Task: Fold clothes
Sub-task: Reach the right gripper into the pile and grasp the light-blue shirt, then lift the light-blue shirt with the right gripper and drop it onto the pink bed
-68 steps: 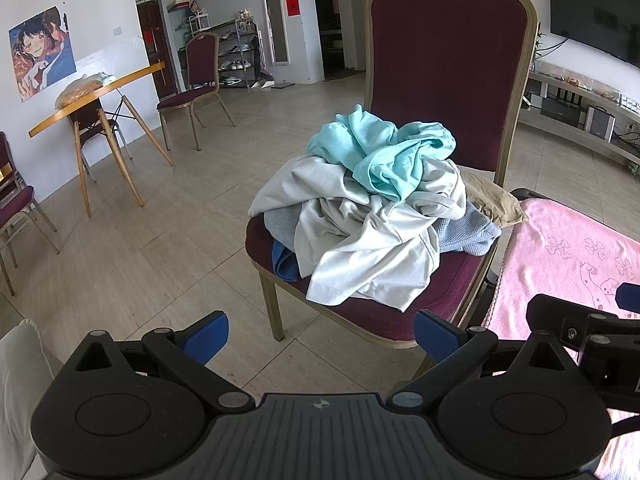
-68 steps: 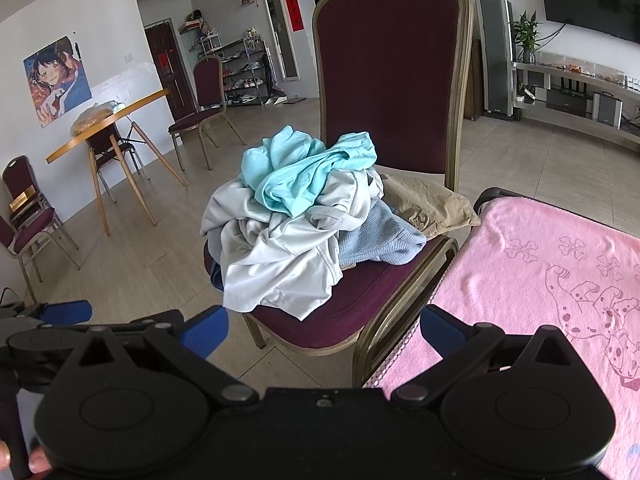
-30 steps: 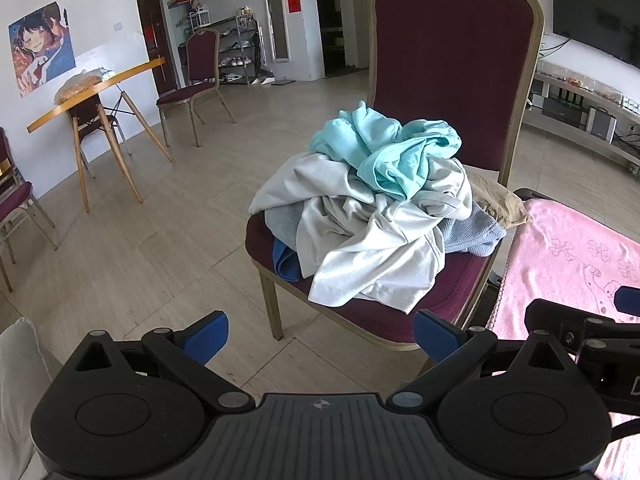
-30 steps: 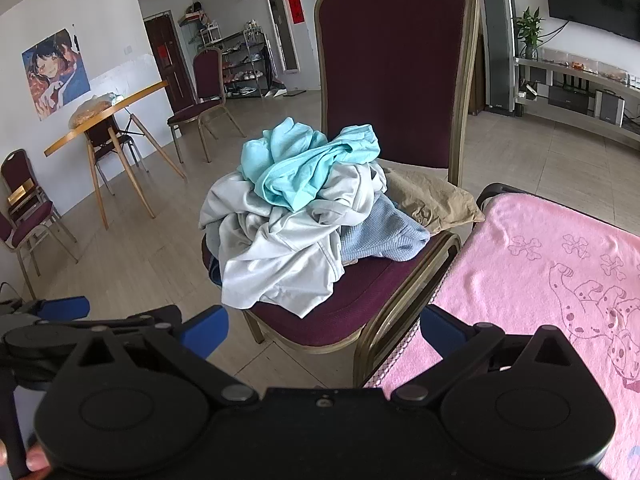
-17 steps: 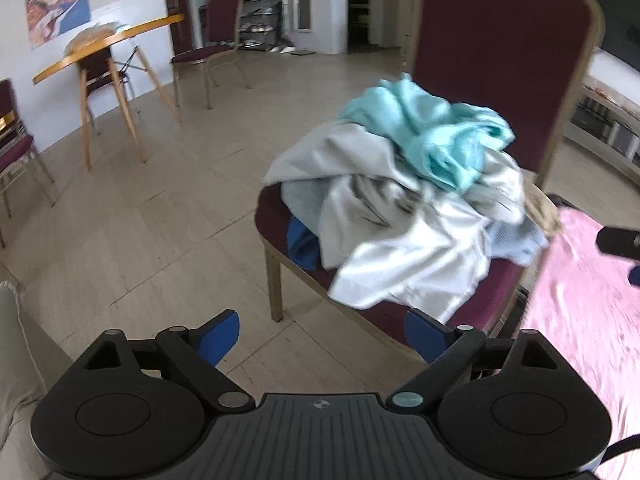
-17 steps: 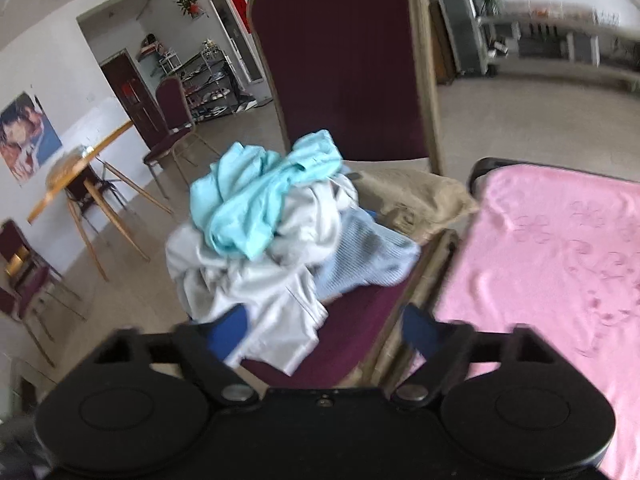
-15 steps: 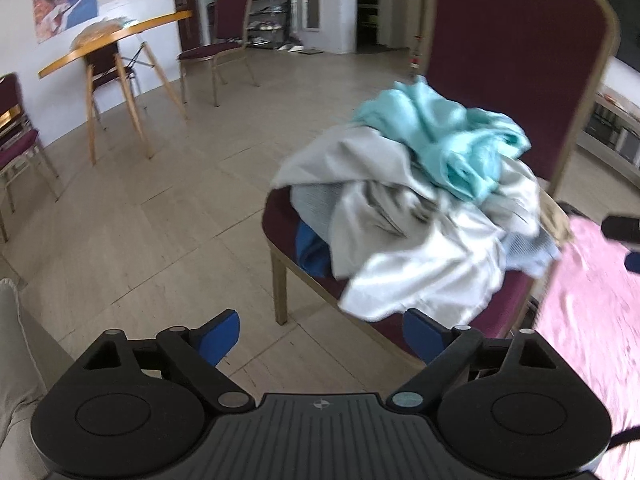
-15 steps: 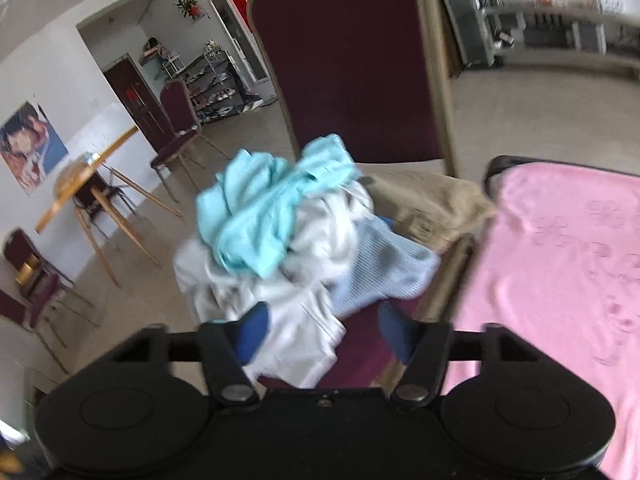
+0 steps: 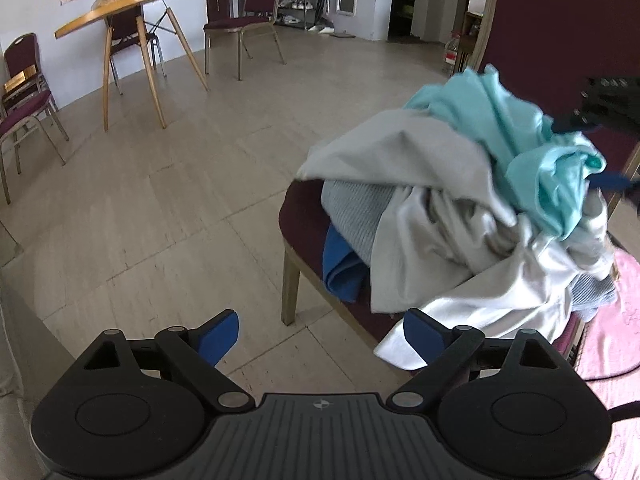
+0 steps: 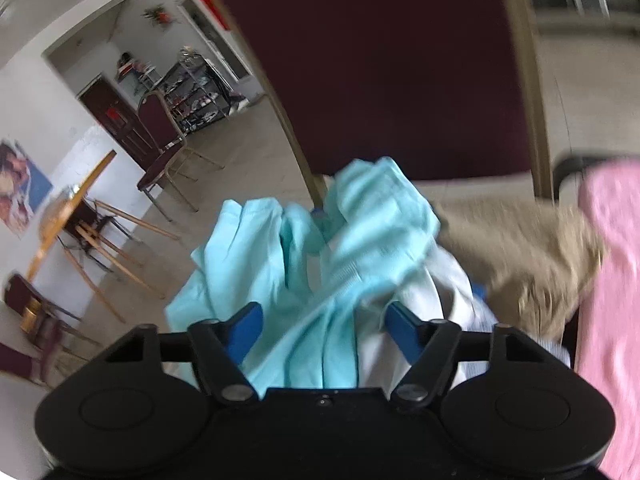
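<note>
Your right tool [image 10: 322,330] tilts down over the one turquoise garment [image 10: 320,264] atop the chair [image 10: 400,60] heap; its jaws, just widening, straddle the cloth without pressing. Your left tool [image 9: 322,332] gapes wide, empty, beside the seat.

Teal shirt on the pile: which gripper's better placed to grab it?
Right. The right gripper has its open fingers astride the teal shirt; the left gripper hangs beside the chair, nothing between its fingers.

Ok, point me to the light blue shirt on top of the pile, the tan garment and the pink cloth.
light blue shirt [image 10: 304,264]: right wrist view, middle of its bunched folds.
tan garment [image 10: 516,248]: right wrist view, middle of the blurred crumpled fabric.
pink cloth [image 10: 612,280]: right wrist view, bare stretch by the right edge.
</note>
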The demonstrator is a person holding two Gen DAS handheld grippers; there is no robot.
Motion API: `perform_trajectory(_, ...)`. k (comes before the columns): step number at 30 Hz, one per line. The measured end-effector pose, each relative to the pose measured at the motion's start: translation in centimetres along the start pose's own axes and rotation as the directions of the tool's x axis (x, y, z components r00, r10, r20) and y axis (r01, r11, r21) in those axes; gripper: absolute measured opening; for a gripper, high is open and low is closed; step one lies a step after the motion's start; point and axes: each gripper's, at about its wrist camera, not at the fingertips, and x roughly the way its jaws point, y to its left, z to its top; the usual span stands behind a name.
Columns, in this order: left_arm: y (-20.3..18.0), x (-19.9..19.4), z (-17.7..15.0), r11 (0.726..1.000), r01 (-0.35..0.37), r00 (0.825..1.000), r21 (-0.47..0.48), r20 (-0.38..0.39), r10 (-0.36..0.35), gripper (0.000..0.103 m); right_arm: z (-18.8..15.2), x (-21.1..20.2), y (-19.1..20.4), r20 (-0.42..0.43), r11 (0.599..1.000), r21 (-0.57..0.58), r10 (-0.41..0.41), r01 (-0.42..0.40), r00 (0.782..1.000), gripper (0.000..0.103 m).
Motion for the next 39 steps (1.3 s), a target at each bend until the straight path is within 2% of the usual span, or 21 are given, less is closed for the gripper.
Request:
perform_trajectory(3, 0.5, 0.8, -0.8, 1.000, 0.023, 0.999, -0.015, -0.036, -0.023, 0.091, -0.5, 0.4, 2.3, 0.079, 0.981, -0.168, -0.087, 0.099, 0.993, 0.064)
perform_trajectory(4, 0.5, 0.9, -1.0, 0.999, 0.026, 0.999, -0.018, -0.043, -0.027, 0.091, -0.6, 0.2, 2.7, 0.095, 0.976, -0.193, -0.089, 0.106, 0.991, 0.064)
perform_trajectory(5, 0.5, 1.0, -1.2, 0.999, 0.028, 0.998, -0.018, -0.049, -0.029, 0.091, -0.5, 0.2, 3.0, 0.075, 0.975, -0.203, -0.076, 0.090, 0.994, 0.063)
perform_trajectory(7, 0.5, 1.1, -1.5, 0.999, 0.031, 0.998, -0.017, -0.060, -0.032, 0.091, -0.6, 0.8, 3.4, 0.008, 0.975, -0.206, -0.086, 0.086, 0.996, 0.046)
perform_trajectory(8, 0.5, 1.0, -1.6, 0.999, 0.034, 0.997, -0.017, -0.062, -0.035, 0.091, -0.7, 1.2, 3.5, -0.030, 0.975, -0.201, -0.105, 0.096, 0.994, 0.044)
perform_trajectory(9, 0.5, 0.9, -1.7, 0.999, 0.038, 0.997, -0.016, -0.062, -0.039, 0.091, -0.9, 1.5, 3.5, -0.050, 0.974, -0.192, -0.131, 0.119, 0.990, 0.038)
perform_trajectory(10, 0.5, 0.8, -1.8, 0.999, 0.043, 0.997, -0.015, -0.062, -0.044, 0.091, -1.0, 1.6, 3.5, -0.060, 0.972, -0.186, -0.154, 0.141, 0.986, 0.021)
perform_trajectory(11, 0.6, 0.5, -1.9, 0.999, 0.045, 0.997, -0.015, -0.058, -0.046, 0.091, -1.1, 1.2, 3.7, -0.032, 0.970, -0.187, -0.164, 0.156, 0.986, 0.009)
perform_trajectory(12, 0.7, 0.4, -1.9, 0.999, 0.042, 0.998, -0.013, -0.053, -0.043, 0.091, -1.1, 0.7, 4.0, 0.005, 0.967, -0.190, -0.172, 0.170, 0.985, 0.008)
perform_trajectory(14, 1.0, 0.2, -1.9, 0.999, 0.034, 0.998, -0.012, -0.045, -0.034, 0.091, -0.4, -1.3, 5.3, 0.138, 0.957, -0.217, -0.166, 0.193, 0.976, 0.008)
perform_trajectory(17, 1.2, -0.4, -1.7, 0.999, 0.037, 0.999, -0.018, -0.032, -0.038, 0.091, 2.0, -5.2, 7.8, 0.326, 0.955, -0.230, -0.104, 0.186, 0.939, 0.007)
perform_trajectory(20, 1.1, -1.6, -1.7, 0.998, 0.054, 0.999, -0.013, 0.002, -0.054, 0.091, 5.0, -10.5, 10.8, 0.481, 0.953, -0.234, -0.056, 0.190, 0.875, 0.007)
perform_trajectory(21, 0.9, -2.1, -1.7, 0.998, 0.061, 0.998, -0.008, 0.017, -0.061, 0.092, 5.8, -12.4, 11.8, 0.540, 0.951, -0.236, -0.045, 0.202, 0.841, 0.007)
perform_trajectory(23, 0.5, -3.1, -1.7, 0.997, 0.079, 0.996, 0.002, 0.043, -0.079, 0.093, 7.2, -16.5, 13.2, 0.658, 0.946, -0.222, -0.033, 0.235, 0.752, 0.007)
perform_trajectory(25, 0.1, -4.2, -1.8, 0.995, 0.099, 0.993, 0.015, 0.067, -0.100, 0.093, 8.1, -20.8, 13.9, 0.741, 0.950, -0.186, -0.032, 0.250, 0.671, 0.007)
perform_trajectory(27, -0.3, -5.4, -2.0, 0.992, 0.121, 0.988, 0.035, 0.089, -0.124, 0.093, 8.8, -24.2, 13.6, 0.783, 0.948, -0.166, -0.041, 0.271, 0.621, 0.007)
perform_trajectory(29, -0.8, -6.8, -2.3, 0.987, 0.150, 0.981, 0.062, 0.113, -0.156, 0.094, 9.2, -27.3, 12.6, 0.799, 0.937, -0.158, -0.064, 0.311, 0.598, 0.007)
perform_trajectory(30, -1.1, -7.5, -2.6, 0.983, 0.165, 0.977, 0.075, 0.123, -0.174, 0.094, 9.3, -28.4, 11.8, 0.797, 0.930, -0.156, -0.080, 0.332, 0.598, 0.007)
perform_trajectory(33, -2.5, -9.3, -3.7, 0.971, 0.204, 0.965, 0.127, 0.142, -0.222, 0.094, 8.2, -32.0, 9.4, 0.773, 0.898, -0.168, -0.136, 0.407, 0.619, 0.007)
perform_trajectory(34, -3.0, -9.6, -4.1, 0.965, 0.217, 0.961, 0.146, 0.140, -0.237, 0.094, 7.2, -33.4, 8.4, 0.753, 0.884, -0.179, -0.160, 0.432, 0.639, 0.007)
perform_trajectory(39, -7.0, -11.4, -7.0, 0.929, 0.270, 0.951, 0.253, 0.083, -0.299, 0.094, 4.0, -36.0, 1.7, 0.559, 0.865, -0.196, -0.287, 0.461, 0.778, 0.007)
